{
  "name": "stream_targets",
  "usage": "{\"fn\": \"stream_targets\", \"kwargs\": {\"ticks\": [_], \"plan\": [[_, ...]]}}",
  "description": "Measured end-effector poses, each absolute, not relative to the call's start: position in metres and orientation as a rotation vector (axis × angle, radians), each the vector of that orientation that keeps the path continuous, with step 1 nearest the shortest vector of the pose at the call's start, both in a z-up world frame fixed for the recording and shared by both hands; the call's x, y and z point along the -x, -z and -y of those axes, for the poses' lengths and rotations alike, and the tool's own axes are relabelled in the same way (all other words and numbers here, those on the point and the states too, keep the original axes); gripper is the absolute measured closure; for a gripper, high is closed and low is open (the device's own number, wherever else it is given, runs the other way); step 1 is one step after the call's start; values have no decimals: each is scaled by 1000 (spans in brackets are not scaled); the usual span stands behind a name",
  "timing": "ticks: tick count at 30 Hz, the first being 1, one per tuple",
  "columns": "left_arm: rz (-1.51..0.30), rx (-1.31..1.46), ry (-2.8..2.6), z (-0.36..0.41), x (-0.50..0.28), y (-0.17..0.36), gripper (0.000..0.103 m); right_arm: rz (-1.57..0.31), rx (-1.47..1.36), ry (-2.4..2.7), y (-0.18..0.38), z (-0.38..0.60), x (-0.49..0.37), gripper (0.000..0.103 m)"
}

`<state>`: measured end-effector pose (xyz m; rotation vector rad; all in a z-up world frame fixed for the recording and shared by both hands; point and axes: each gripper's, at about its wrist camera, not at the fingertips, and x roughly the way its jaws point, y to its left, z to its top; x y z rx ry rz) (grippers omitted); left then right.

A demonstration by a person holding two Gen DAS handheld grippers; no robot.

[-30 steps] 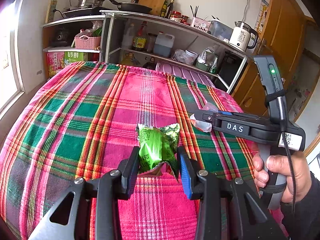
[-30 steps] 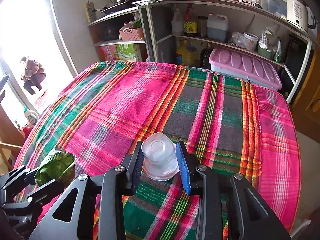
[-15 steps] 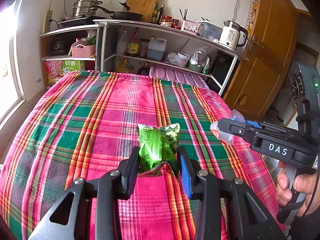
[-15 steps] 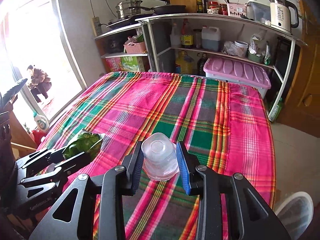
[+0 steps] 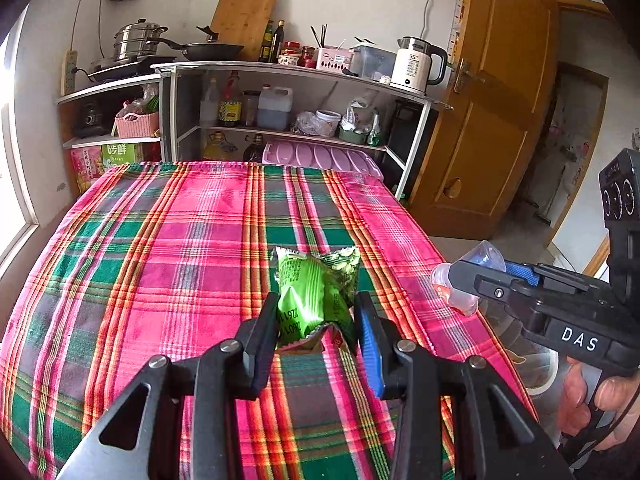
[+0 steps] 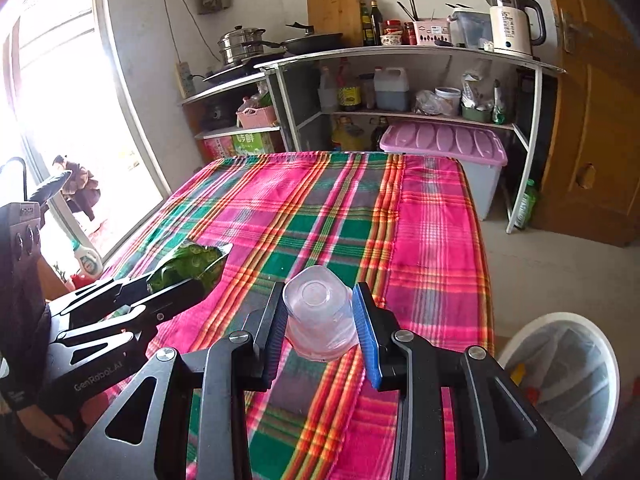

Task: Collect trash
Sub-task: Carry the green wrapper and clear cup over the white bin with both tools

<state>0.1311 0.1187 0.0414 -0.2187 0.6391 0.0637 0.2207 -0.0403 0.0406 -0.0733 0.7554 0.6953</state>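
My left gripper [image 5: 316,316] is shut on a crumpled green snack wrapper [image 5: 316,292], held above the plaid-covered table [image 5: 160,264]. The right gripper [image 6: 320,312] is shut on a clear plastic cup [image 6: 320,312], bottom facing the camera. In the left wrist view the right gripper [image 5: 476,280] shows at the right with the clear cup [image 5: 460,284] poking out past the table's right edge. In the right wrist view the left gripper [image 6: 180,280] shows at the left with the green wrapper [image 6: 192,262]. A white bin [image 6: 516,344] lined with a clear bag stands on the floor at the lower right.
A shelf unit [image 5: 280,76] with pots, bottles and a kettle [image 5: 416,64] stands behind the table. A pink-lidded storage box [image 6: 444,144] sits under it. A wooden door [image 5: 492,112] is at the right. A person [image 6: 76,188] crouches outside the window.
Both grippers pulled back and rose, keeping their loads. The right gripper swung right past the table's edge, and the white bin came into its view.
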Motion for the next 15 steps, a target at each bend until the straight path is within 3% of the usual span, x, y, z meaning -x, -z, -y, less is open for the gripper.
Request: {"fn": "stream_targets", "kwargs": {"ticks": [15], "plan": [[-644,172,63,-52,-137,-47,64,-775,-24,-583,-30,123,-210,69]]}}
